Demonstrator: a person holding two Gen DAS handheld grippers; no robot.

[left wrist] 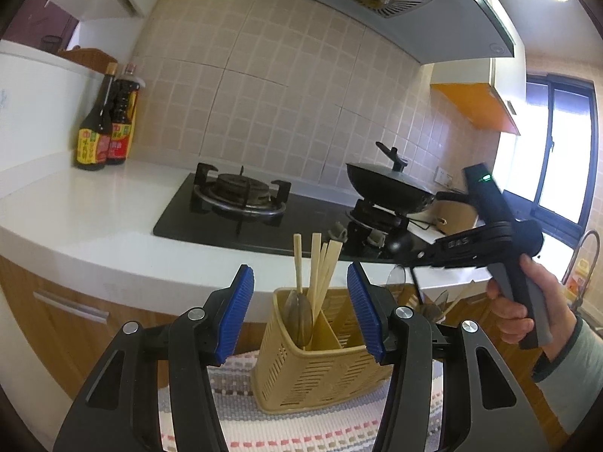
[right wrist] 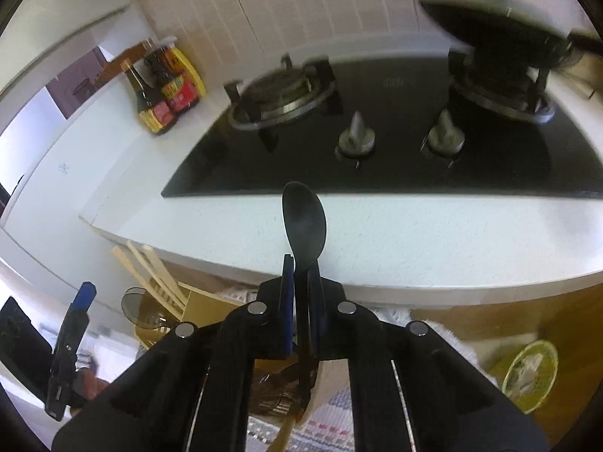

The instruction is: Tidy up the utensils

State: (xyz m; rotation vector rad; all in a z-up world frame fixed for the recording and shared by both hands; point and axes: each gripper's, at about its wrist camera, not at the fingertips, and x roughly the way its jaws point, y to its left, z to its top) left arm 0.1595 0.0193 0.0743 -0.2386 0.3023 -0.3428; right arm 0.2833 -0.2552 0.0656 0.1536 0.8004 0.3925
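Note:
A yellow slotted utensil holder stands on a striped mat, with chopsticks and a translucent spoon upright in it. My left gripper is open, its blue pads either side of the holder's top. My right gripper is shut on the handle of a black spoon, bowl pointing up toward the counter. The right gripper also shows in the left wrist view, to the right of the holder. The holder and chopsticks show at lower left in the right wrist view.
A white counter carries a black gas hob, a wok on the right burner and two sauce bottles at the back left. More utensils stand behind the holder. A green bowl sits at lower right.

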